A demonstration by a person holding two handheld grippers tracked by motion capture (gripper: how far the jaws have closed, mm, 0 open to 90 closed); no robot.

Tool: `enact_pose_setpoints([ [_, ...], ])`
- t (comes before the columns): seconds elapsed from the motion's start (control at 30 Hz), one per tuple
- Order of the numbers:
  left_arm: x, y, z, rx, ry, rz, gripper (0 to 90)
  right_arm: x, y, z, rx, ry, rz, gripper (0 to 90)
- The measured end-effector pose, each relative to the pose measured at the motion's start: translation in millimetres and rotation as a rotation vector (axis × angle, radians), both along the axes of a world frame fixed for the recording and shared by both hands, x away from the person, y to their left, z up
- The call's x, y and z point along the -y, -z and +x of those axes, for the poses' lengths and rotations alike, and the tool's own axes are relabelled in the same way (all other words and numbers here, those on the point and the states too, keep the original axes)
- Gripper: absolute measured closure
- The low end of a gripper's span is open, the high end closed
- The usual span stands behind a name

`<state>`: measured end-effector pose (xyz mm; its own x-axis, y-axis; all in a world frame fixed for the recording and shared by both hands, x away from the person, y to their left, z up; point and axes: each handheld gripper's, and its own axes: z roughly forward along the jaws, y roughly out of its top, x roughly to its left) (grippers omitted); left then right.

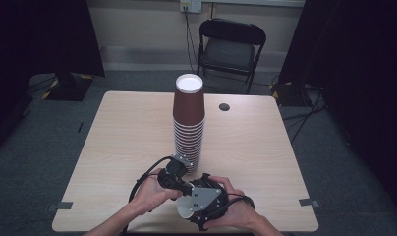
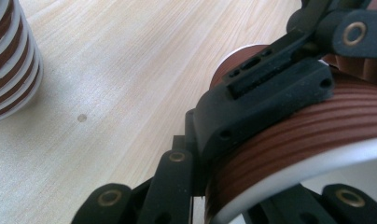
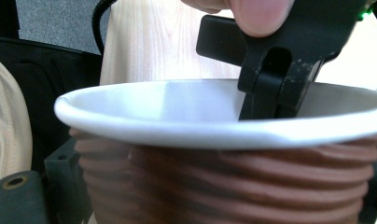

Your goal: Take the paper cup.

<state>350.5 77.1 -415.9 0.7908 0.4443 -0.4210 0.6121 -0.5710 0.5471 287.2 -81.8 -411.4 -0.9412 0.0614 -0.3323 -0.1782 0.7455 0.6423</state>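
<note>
A brown ribbed paper cup [image 1: 184, 207] with a white inside lies on its side near the table's front edge. My right gripper [image 1: 196, 210] is shut around its body; in the right gripper view the cup [image 3: 224, 186] sits between my jaws, with its white rim [image 3: 214, 128] across the middle. My left gripper [image 1: 185, 190] comes in from the left, shut on the cup's wall at the rim. One of its fingers [image 3: 270, 93] crosses the rim. In the left gripper view a black pad [image 2: 266, 105] lies on the cup's ribbed wall [image 2: 308, 135].
A tall stack of upturned brown cups [image 1: 189, 123] stands in the middle of the wooden table [image 1: 127, 132]; its foot [image 2: 11, 60] is close by in the left gripper view. A black folding chair [image 1: 228, 46] stands beyond the table's far edge.
</note>
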Motion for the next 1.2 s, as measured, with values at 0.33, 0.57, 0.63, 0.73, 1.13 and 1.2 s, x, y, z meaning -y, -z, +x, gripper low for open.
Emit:
enact_pose_setpoints([
  [0.33,-3.8,-0.6,-0.1,0.054,-0.021,-0.049,79.6,4.6,-0.8,3.4,-0.014,0.029,0.030,11.0],
  [0.57,-10.7,0.8,-1.8,0.106,-0.048,-0.102,68.4,10.6,0.9,7.3,-0.031,0.059,0.067,11.2],
  [0.63,-12.7,0.8,-2.7,0.109,-0.052,-0.115,66.3,13.3,0.4,9.4,-0.035,0.074,0.083,11.3],
  [0.73,-14.9,0.7,-4.5,0.160,-0.070,-0.129,61.5,16.9,-1.0,11.8,-0.045,0.091,0.109,11.4],
  [1.13,-20.5,9.9,-14.3,0.310,-0.204,-0.157,36.6,25.6,-0.5,18.1,-0.069,0.141,0.154,11.5],
  [1.2,-21.6,10.0,-16.5,0.324,-0.215,-0.155,33.6,26.9,0.2,19.0,-0.073,0.150,0.165,11.5],
])
